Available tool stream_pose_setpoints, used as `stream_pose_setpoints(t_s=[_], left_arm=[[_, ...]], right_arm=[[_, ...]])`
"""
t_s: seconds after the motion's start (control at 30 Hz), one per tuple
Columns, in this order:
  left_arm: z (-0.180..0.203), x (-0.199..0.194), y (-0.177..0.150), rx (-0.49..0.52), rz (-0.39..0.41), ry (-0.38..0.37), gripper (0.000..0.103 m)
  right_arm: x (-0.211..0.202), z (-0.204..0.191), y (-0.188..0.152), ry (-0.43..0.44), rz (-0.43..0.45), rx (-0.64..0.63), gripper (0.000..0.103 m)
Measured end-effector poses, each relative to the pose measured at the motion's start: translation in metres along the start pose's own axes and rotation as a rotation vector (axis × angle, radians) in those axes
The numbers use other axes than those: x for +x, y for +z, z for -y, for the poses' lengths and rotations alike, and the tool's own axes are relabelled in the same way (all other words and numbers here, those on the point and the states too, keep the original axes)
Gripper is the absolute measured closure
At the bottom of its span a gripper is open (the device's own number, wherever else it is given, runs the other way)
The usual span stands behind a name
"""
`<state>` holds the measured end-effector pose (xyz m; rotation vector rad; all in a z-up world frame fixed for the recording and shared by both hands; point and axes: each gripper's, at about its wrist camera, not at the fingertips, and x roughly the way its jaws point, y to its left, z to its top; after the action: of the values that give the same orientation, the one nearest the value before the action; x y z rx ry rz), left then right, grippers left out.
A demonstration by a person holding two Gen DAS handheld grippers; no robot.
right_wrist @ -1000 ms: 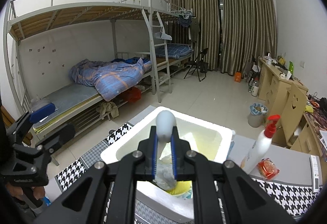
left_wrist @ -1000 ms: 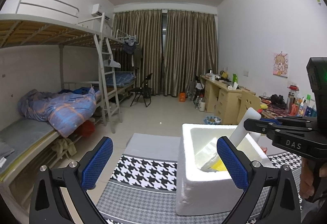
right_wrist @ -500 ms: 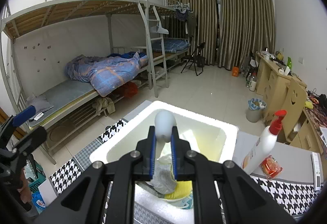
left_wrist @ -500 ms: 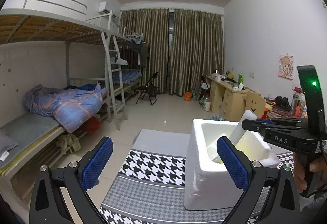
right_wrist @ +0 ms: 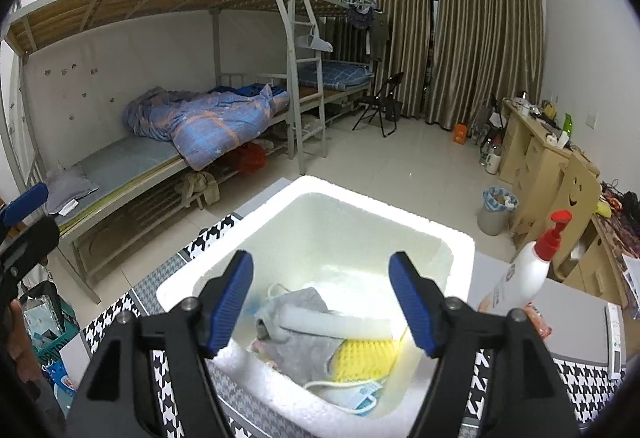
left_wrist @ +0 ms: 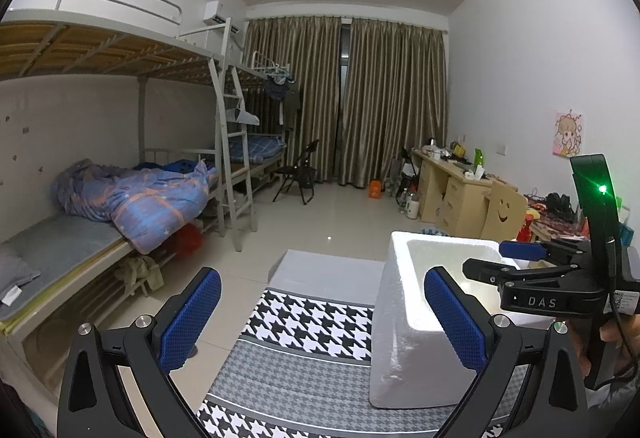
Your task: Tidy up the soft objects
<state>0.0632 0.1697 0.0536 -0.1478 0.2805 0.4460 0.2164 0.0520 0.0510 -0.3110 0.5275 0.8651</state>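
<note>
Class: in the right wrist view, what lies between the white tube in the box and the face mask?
A yellow knit piece lies between the tube and the mask.

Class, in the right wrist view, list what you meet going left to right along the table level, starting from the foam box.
Foam box → pump bottle → red packet → remote control.

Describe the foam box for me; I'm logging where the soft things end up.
The foam box is a white, thick-walled rectangular tub of what looks like polystyrene, open-topped with no lid in view. It sits upright on a houndstooth cloth beside a pump bottle. Inside lie a pale foam tube across grey cloth, a yellow knit piece and a face mask. The right gripper hovers open above it.
</note>
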Motion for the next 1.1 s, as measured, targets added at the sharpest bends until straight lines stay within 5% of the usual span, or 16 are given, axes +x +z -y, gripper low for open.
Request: stream_pose_setpoints(t_s=[0.63,0.8,1.1], left_arm=[[0.023,-0.008,0.002,0.033,0.011,-0.060,0.001],[0.029,-0.009,0.007,0.039,0.016,-0.083,0.001],[0.049,-0.005,0.011,0.063,0.006,-0.138,0.001]], right_arm=[[-0.040,0.017,-0.001,-0.034,0.080,0.037,0.024],[-0.058,0.022,-0.006,-0.050,0.131,0.058,0.008],[-0.083,0.035,-0.018,-0.073,0.187,0.096,0.005]])
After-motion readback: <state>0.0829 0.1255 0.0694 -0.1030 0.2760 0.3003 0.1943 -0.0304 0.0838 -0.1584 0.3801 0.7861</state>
